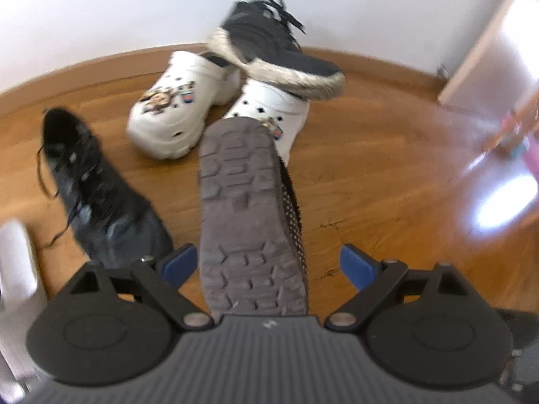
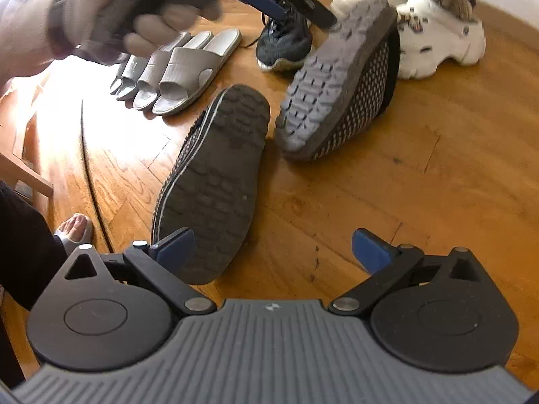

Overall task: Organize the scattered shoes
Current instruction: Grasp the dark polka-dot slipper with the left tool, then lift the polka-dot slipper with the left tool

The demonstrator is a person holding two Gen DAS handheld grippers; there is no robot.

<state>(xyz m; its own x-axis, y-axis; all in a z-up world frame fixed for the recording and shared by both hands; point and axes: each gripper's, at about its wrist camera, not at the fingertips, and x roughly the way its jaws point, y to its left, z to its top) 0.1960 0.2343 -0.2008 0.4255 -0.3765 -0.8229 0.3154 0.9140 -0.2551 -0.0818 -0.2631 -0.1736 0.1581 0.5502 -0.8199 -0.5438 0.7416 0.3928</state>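
Between the spread fingers of our left claw [image 1: 269,264] lies a slipper [image 1: 251,222], sole up on the floor [image 1: 387,195], no pad pressing it. Beyond it sit two white clogs [image 1: 182,107] and a black sneaker [image 1: 273,42] on top; another sneaker [image 1: 97,195] lies left. Our right claw [image 2: 273,252] also gapes wide, its left finger over a second slipper [image 2: 215,181]; grey sandals [image 2: 182,70] line up farther left.

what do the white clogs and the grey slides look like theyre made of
White clogs: likely moulded foam or rubber, matt, going by the thick one-piece body, punched holes and clip-on charms. Grey slides: probably soft plastic or foam, smooth with a slight sheen, strap and sole apparently moulded as one.
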